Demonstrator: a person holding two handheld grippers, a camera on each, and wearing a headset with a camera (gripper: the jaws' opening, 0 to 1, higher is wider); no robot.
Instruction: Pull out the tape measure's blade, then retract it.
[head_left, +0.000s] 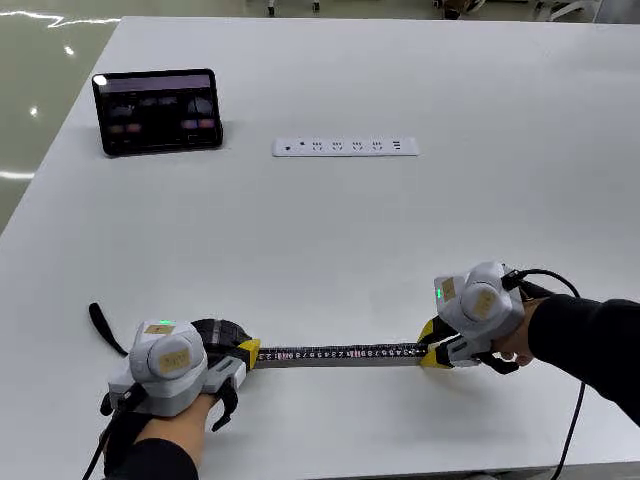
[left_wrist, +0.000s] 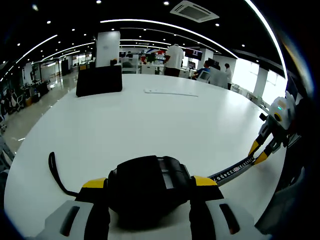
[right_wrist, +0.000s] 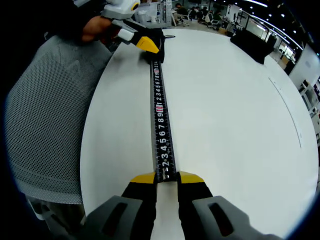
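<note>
**Blade out between both tools, case pinned at left**

Head view: the left tool (head_left: 246, 352) is closed around the black tape measure case (head_left: 220, 336) at the near left of the white desk (head_left: 400, 230). The right tool (head_left: 432, 354) pinches the free end of the blade (head_left: 340, 353). The blade runs straight between them, low over the desk, and its contact with the surface is unclear. A black wrist strap (head_left: 103, 327) trails left of the case. A dark tablet (head_left: 157, 110) and a white power strip (head_left: 345, 147) sit far back, well apart from the work.

Left gripper view: the yellow-tipped jaws stand wide, one on each flank of the case. The case is rounded, matte black and rubbery-looking. The blade exits on the right side toward the other tool.

Right gripper view: the jaws are narrow, clamped on the blade tip. The blade is a thin dark strip with white numerals and one red mark, and it looks stiff enough to span unsupported.

Judgement: the pull-out is well along and retraction is not yet done. The pull should stay in line with the case mouth, with the blade flat and untwisted and the case held firmly. On retraction, the tip should be walked back under grip rather than released, or the spring may whip it.
</note>
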